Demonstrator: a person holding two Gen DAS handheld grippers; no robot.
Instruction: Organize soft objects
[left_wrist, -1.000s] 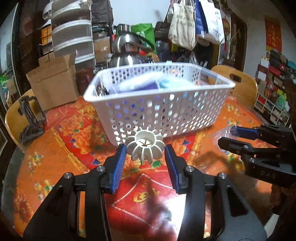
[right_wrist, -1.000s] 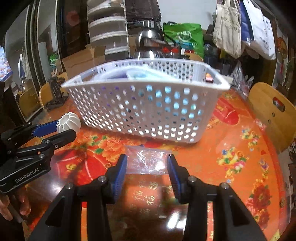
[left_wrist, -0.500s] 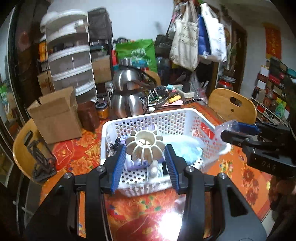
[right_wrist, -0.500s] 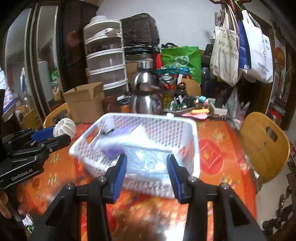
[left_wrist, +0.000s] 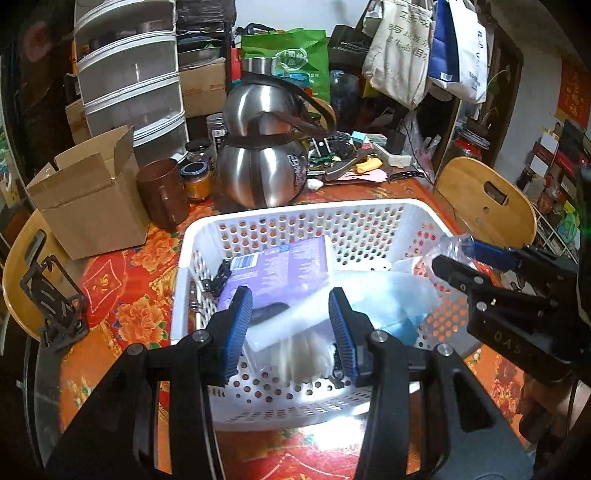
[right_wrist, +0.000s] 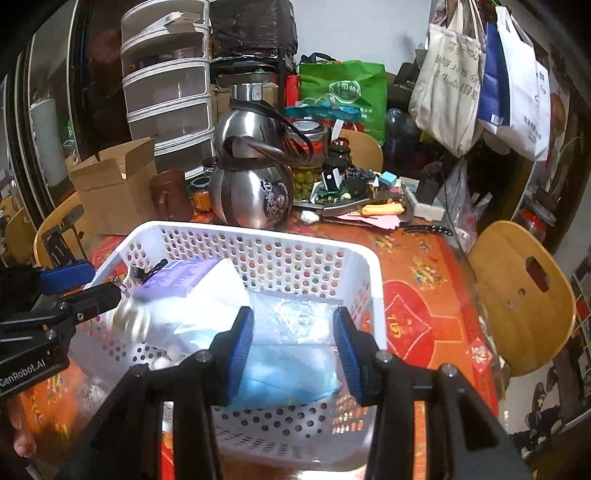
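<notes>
White ribbed ball first: it's a blur low between the left tongs, above the near end of the white basket. The jaws stand apart and the ball clears the left pad, so it doesn't look pinched. From the right-hand camera it shows as a pale smear just under those fingertips, inside the basket's left wall.

Over to the right tongs: clamped on a clear plastic bag that stretches from pad to pad, hanging above the right half of the basket.

Down in the basket, a purple packet lies towards the far left, and a light blue packet sits near the front, under the clear bag. Something small and black is tucked by the left wall, too small to make out.

The basket sits on a red and orange flowered tablecloth. Just beyond it stands a steel kettle, with a brown mug and an open cardboard box to the far left. A wooden chair is at the right edge of the table.
</notes>
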